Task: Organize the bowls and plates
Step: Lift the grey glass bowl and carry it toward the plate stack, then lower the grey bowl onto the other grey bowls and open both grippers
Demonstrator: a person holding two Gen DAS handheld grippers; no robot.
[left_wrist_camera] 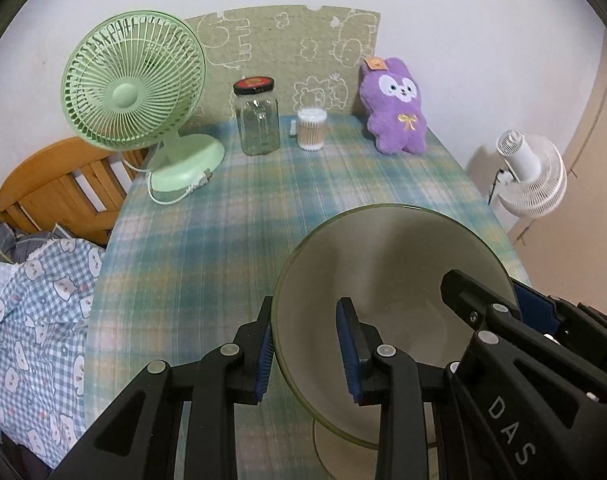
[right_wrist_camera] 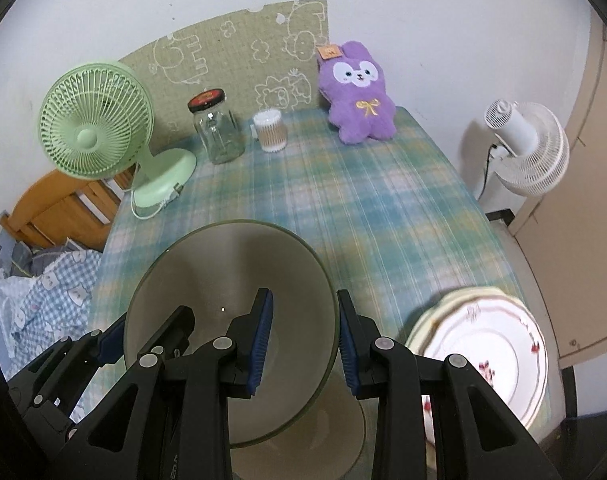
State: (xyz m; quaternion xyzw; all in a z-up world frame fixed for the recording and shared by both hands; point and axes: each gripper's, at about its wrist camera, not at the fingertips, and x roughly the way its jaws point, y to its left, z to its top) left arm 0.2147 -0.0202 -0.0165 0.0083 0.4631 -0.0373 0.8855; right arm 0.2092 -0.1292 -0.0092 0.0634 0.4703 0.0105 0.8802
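Glass bowl (left_wrist_camera: 391,312), raised over the near bench (left_wrist_camera: 263,208) edge, sits straddled at opposite rim walls by left hand-held gripper (left_wrist_camera: 305,350) and right hand-held gripper (right_wrist_camera: 303,340), both apparently lightly pinching; patterned plate (right_wrist_camera: 499,344) lies just right, nearer the right.

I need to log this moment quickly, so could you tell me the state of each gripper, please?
Left gripper: straddling the left rim of the bowl; firm clamp cannot be told.
Right gripper: straddling the bowl's right rim; likewise cannot be told.
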